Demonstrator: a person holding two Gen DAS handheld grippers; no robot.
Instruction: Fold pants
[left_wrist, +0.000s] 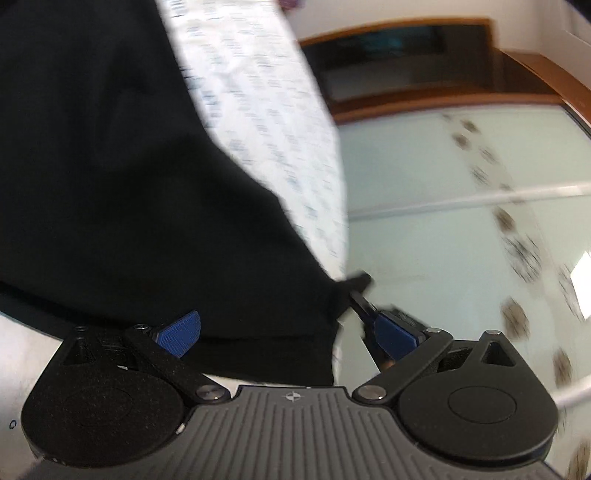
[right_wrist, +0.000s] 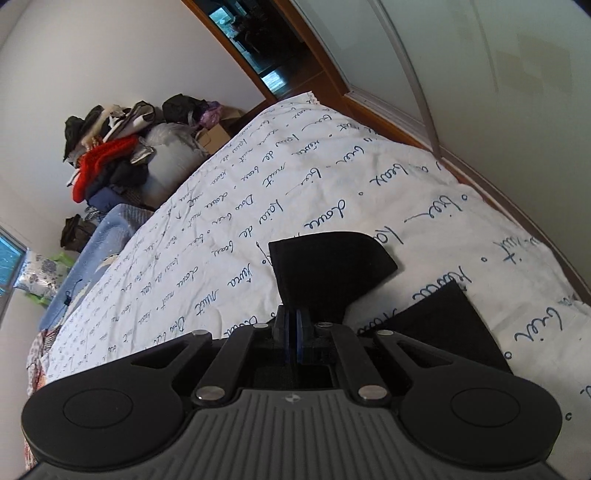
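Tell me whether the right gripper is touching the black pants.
Touching. The right wrist view shows the right gripper with its blue fingers shut on a corner of the black pants, the fabric fanning out above the bedsheet.

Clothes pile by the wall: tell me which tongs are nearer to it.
Can't say. The right tongs, shut on the pants, face the clothes pile across the bed. The left tongs are open at the pants; the pile isn't in their view.
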